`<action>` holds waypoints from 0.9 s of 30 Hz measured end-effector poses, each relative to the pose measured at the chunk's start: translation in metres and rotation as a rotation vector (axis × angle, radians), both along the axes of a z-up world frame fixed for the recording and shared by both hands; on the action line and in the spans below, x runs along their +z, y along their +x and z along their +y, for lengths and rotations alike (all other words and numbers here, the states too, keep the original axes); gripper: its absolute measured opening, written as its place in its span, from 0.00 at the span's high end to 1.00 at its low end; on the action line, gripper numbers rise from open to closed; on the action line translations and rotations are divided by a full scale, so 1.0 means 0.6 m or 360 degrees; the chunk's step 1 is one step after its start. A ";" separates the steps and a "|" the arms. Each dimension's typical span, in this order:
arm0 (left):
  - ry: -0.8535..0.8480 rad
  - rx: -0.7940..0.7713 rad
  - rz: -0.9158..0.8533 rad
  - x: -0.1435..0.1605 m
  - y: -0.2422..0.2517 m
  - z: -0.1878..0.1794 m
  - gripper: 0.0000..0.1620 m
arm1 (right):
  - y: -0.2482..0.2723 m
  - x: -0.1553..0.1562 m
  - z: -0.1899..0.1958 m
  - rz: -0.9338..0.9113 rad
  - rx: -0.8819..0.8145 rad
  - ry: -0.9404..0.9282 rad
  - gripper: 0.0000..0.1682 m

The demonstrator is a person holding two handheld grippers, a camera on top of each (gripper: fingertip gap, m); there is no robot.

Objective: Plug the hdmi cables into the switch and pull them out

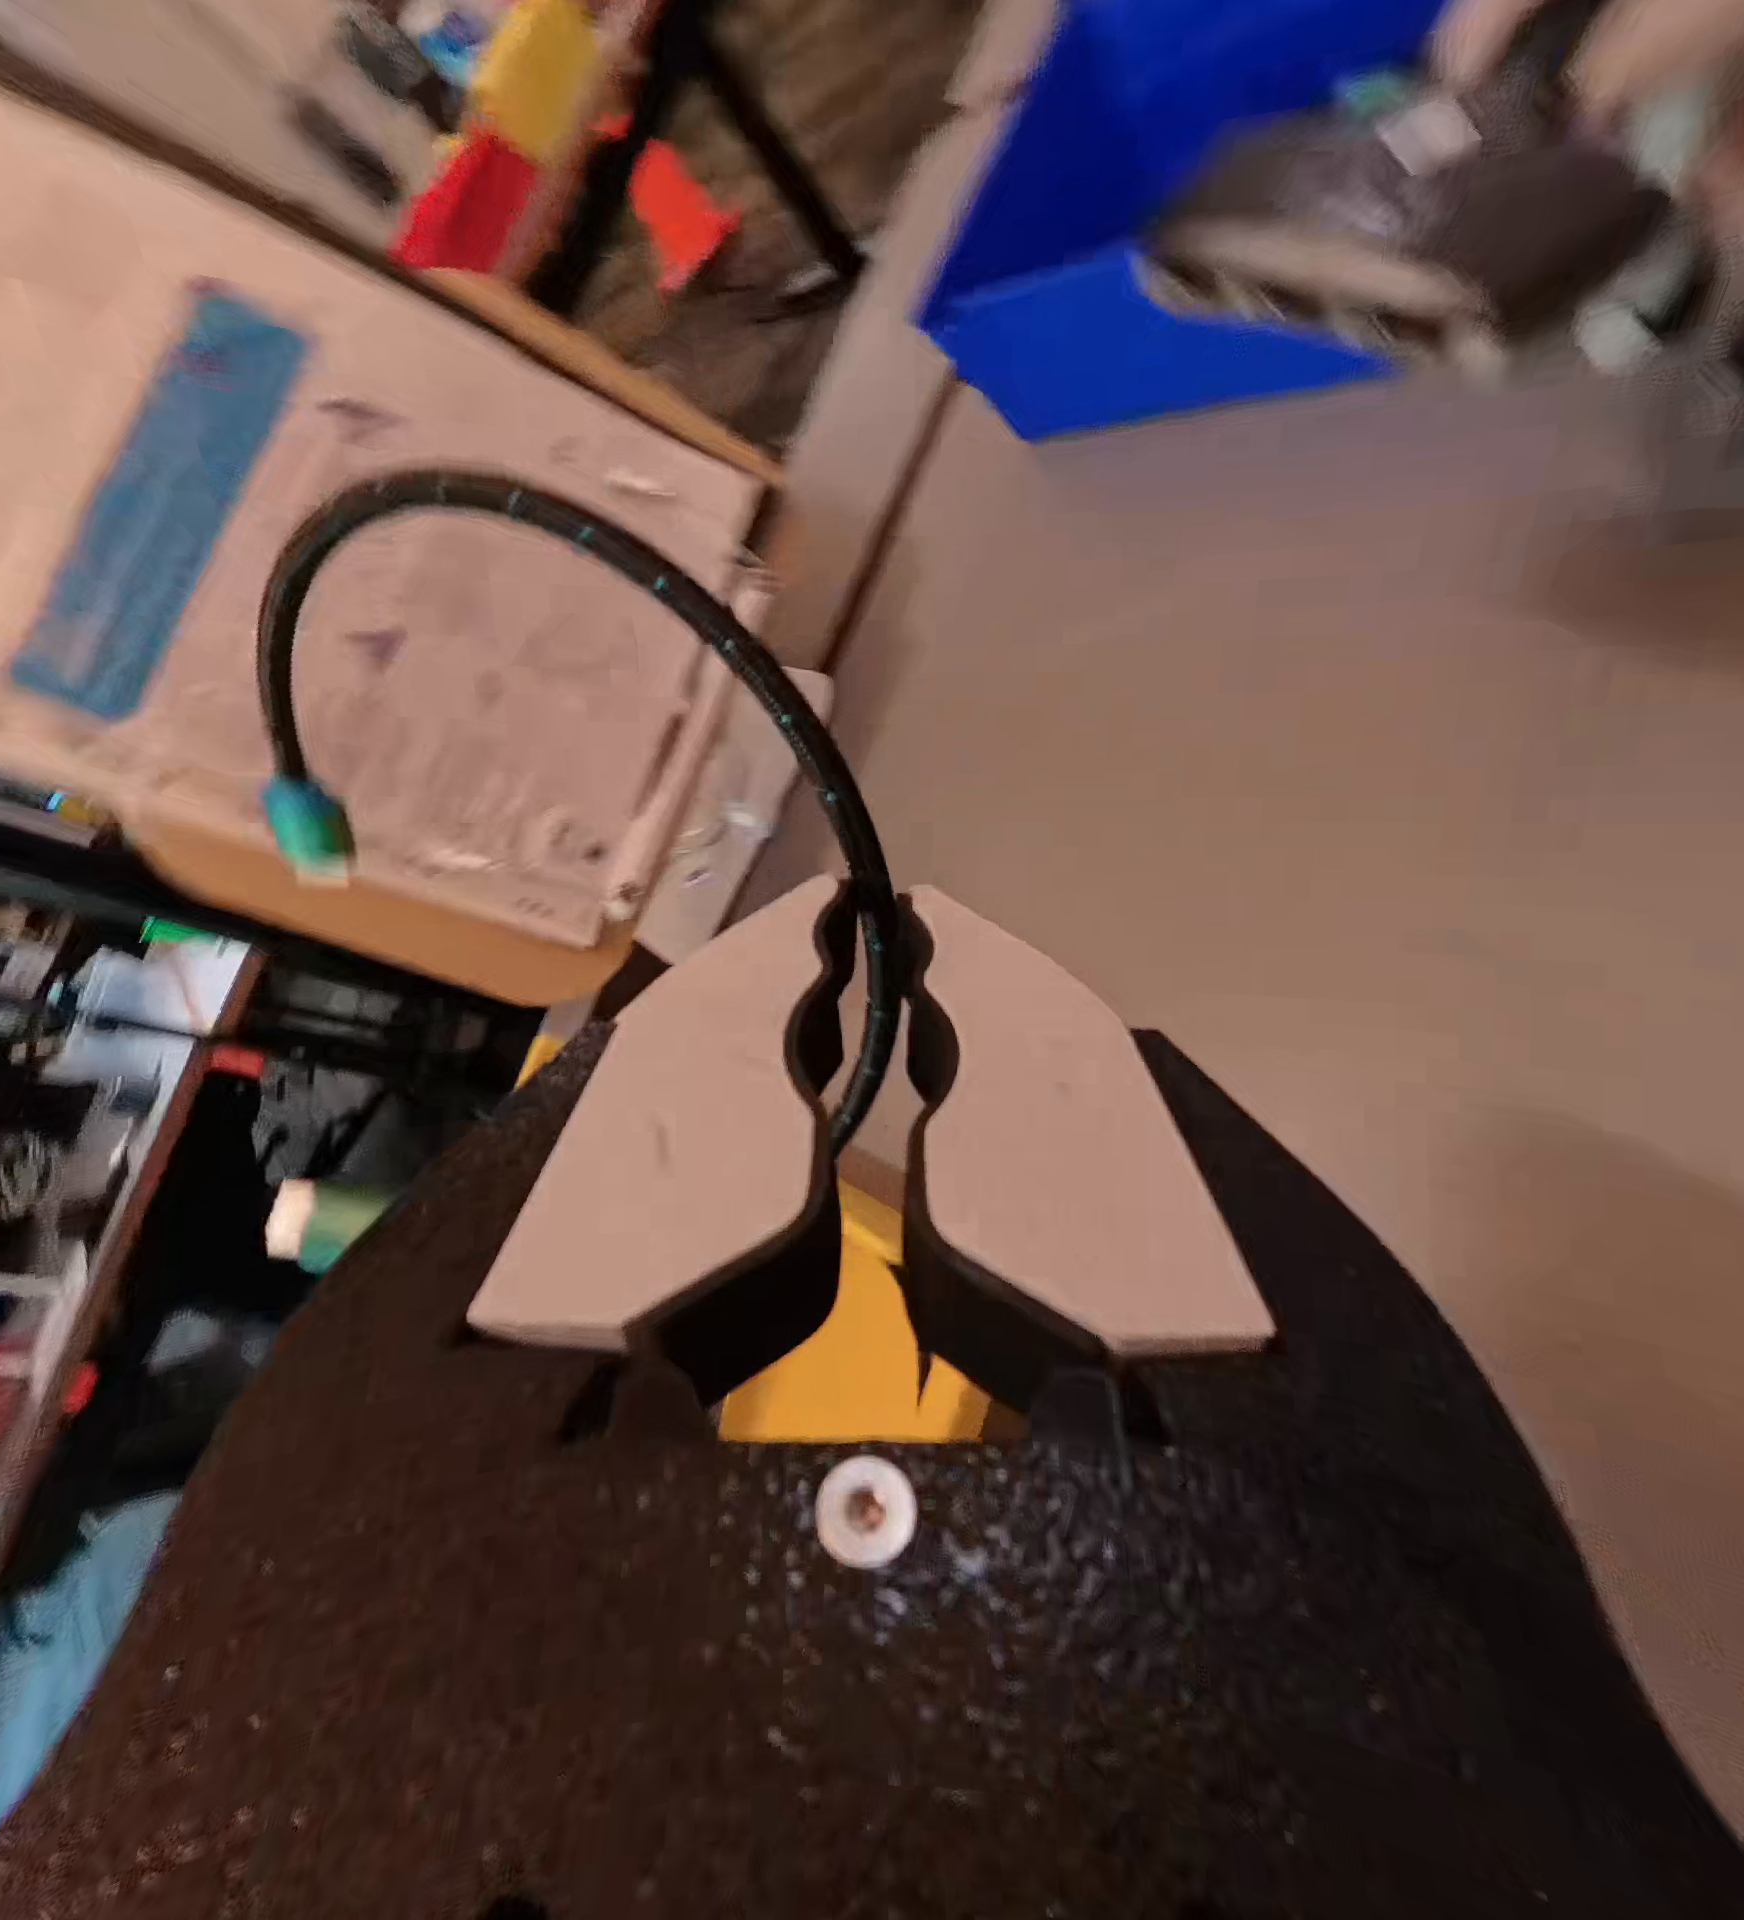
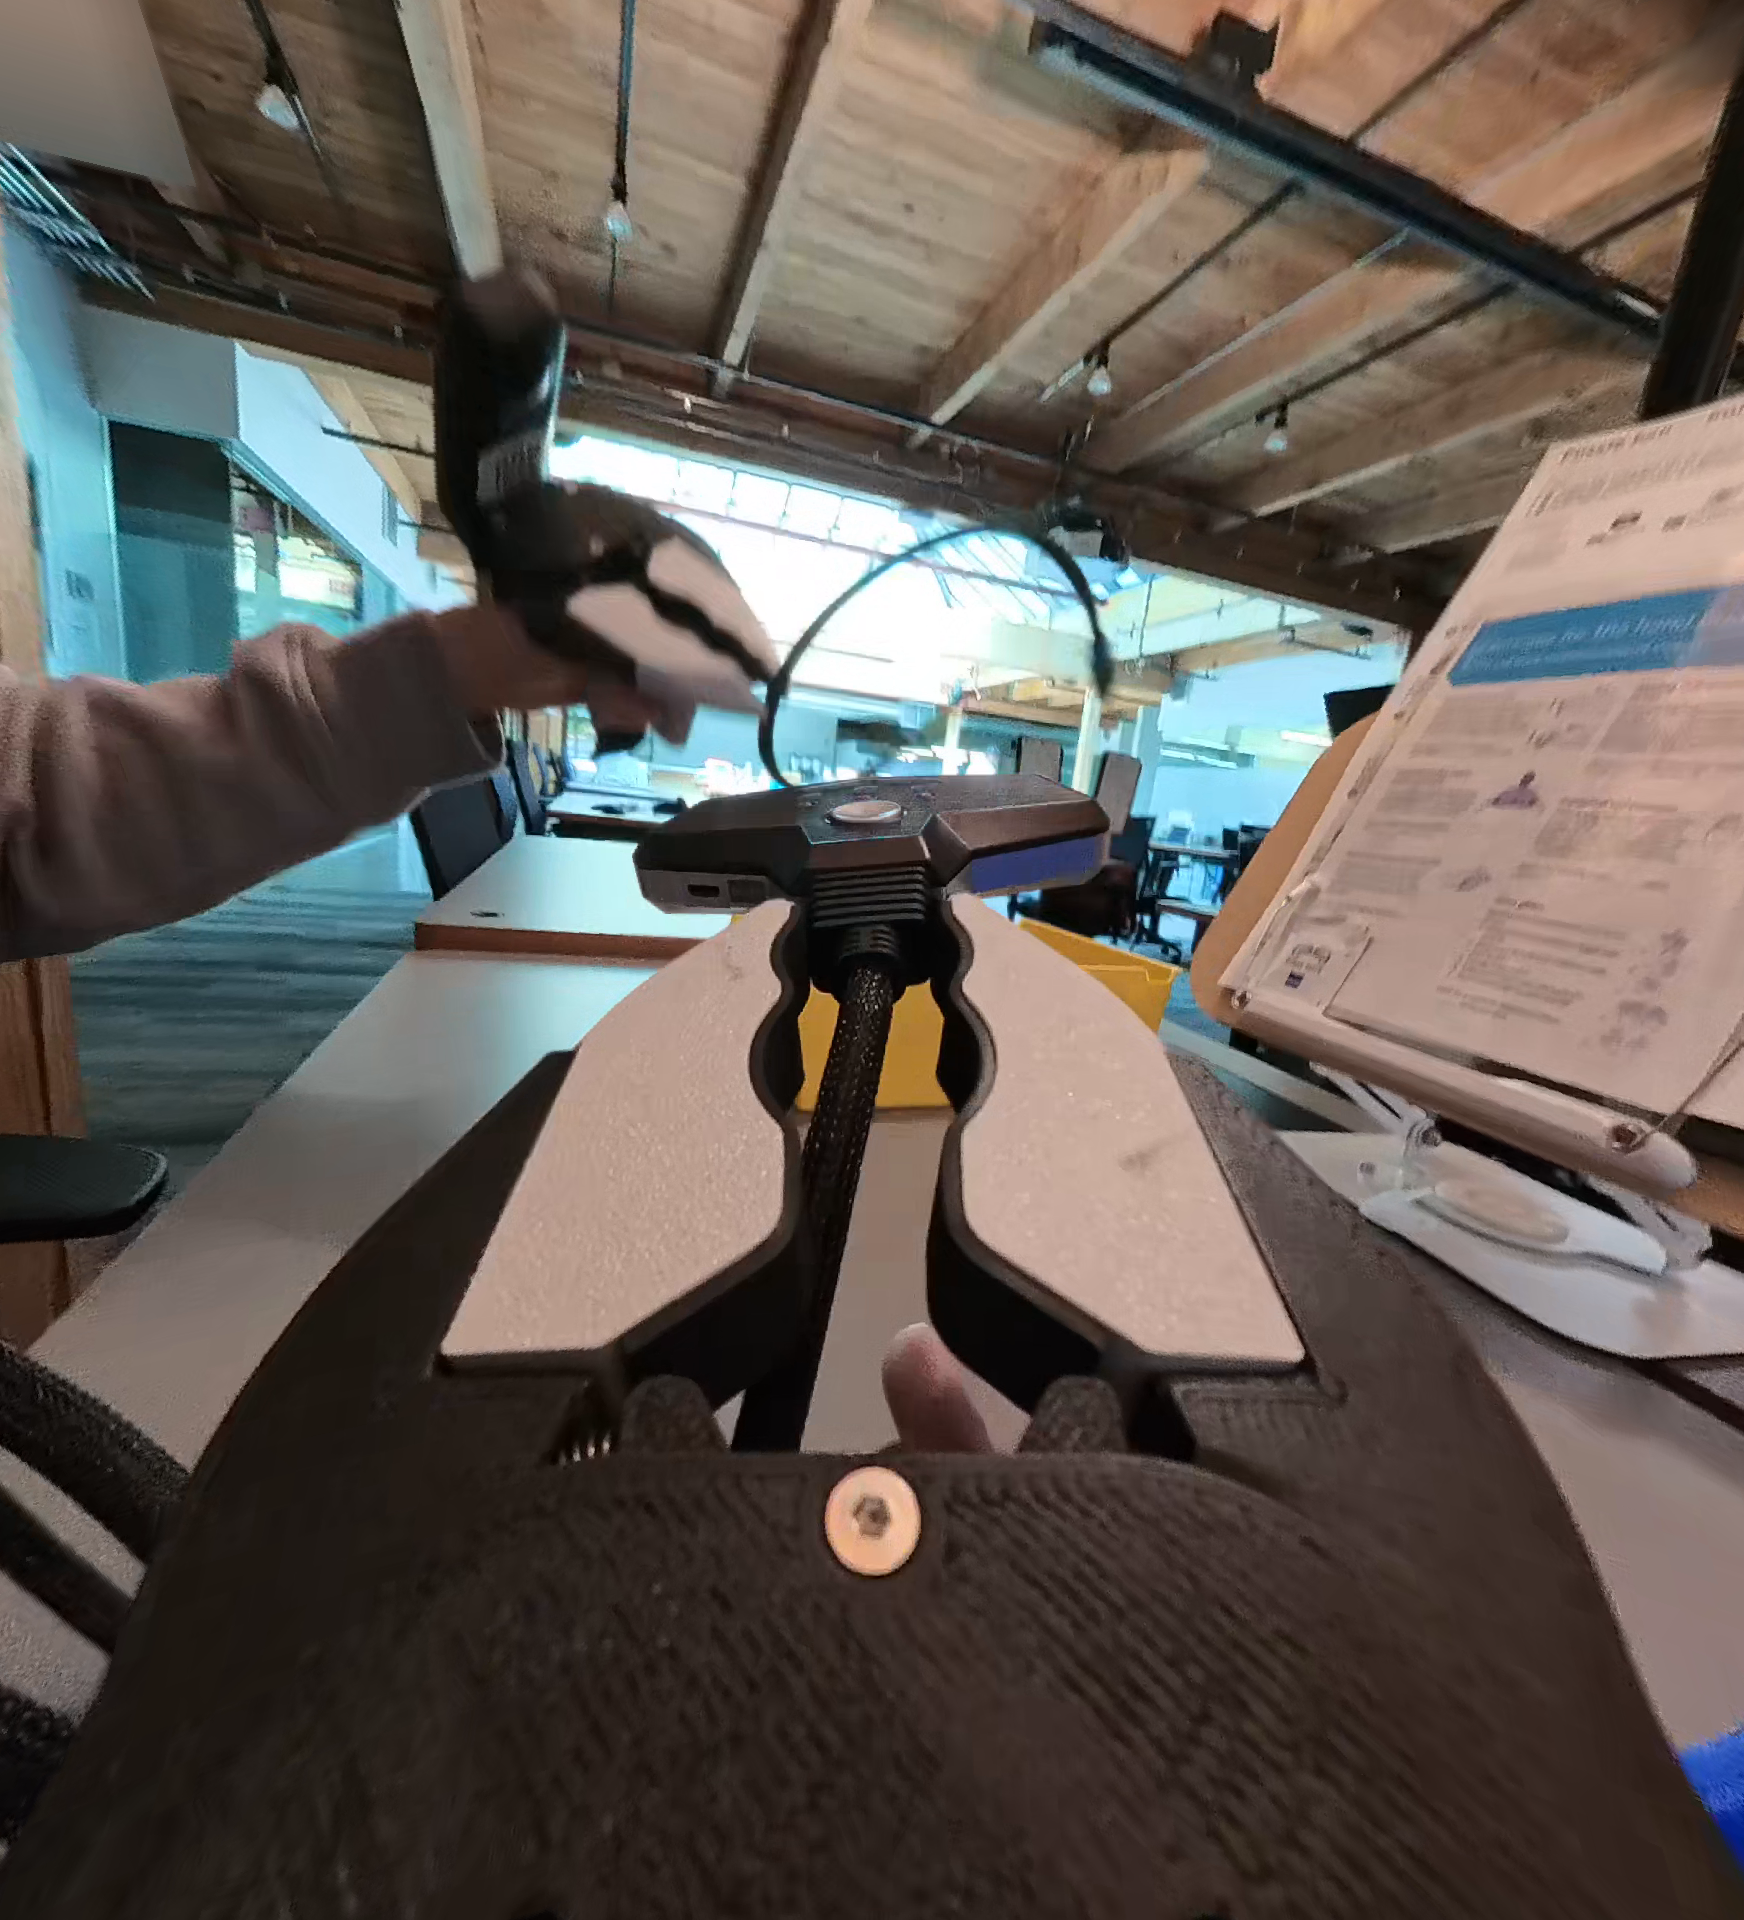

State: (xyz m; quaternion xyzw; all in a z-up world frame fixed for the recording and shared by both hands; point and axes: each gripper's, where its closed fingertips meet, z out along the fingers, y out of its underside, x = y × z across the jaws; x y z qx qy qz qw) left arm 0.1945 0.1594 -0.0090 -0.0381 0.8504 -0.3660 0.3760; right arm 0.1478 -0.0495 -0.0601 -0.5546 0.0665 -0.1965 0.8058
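The short black HDMI cable (image 1: 556,540) arcs up out of the left gripper (image 1: 873,904), whose pale fingers (image 1: 702,1122) pinch it near the tips, the cord running down the wavy channel between them. Its free end, a teal plug (image 1: 307,826), hangs in the air in front of a tilted document stand (image 1: 494,727); a second teal plug (image 1: 322,1226) shows blurred lower left, beside the gripper's black body, and whether it belongs to the same cable cannot be told. In the right wrist view the black HDMI switch (image 2: 873,831) is lifted off the table (image 2: 348,1101), held by its ribbed strain relief, which the right gripper (image 2: 873,914) clamps at its fingertips; the switch's thick braided lead (image 2: 842,1101) runs back between the fingers toward a fingertip (image 2: 925,1382) of the person's hand. The switch shows a round button on top, a blue panel on its right face and small ports on its left face. Its markings are too small to make out. The left gripper, blurred, hovers up and to the left of the switch, apart from it, with the cable looping over the switch; a grey sleeve (image 2: 172,769) reaches in behind it. The stand's sheet carries a blue banner and printed text and diagrams, too blurred to read. A yellow bin (image 2: 1107,971) sits behind the switch, and a blue bin (image 1: 1138,260) stands on the table in the left wrist view.
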 end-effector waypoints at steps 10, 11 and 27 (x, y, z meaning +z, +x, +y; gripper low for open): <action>0.0582 -0.0590 -0.0025 -0.304 -0.127 -0.062 0.97 | -0.019 0.006 -0.046 -0.0056 -0.0005 0.0075 0.87; 0.0572 -0.0597 0.0012 -0.317 -0.134 -0.057 0.96 | -0.017 0.002 -0.042 -0.0044 -0.0007 0.0054 0.87; -0.0295 -0.0297 0.0464 -0.222 -0.108 -0.112 0.62 | -0.007 -0.024 -0.021 -0.0032 -0.0045 -0.0063 0.87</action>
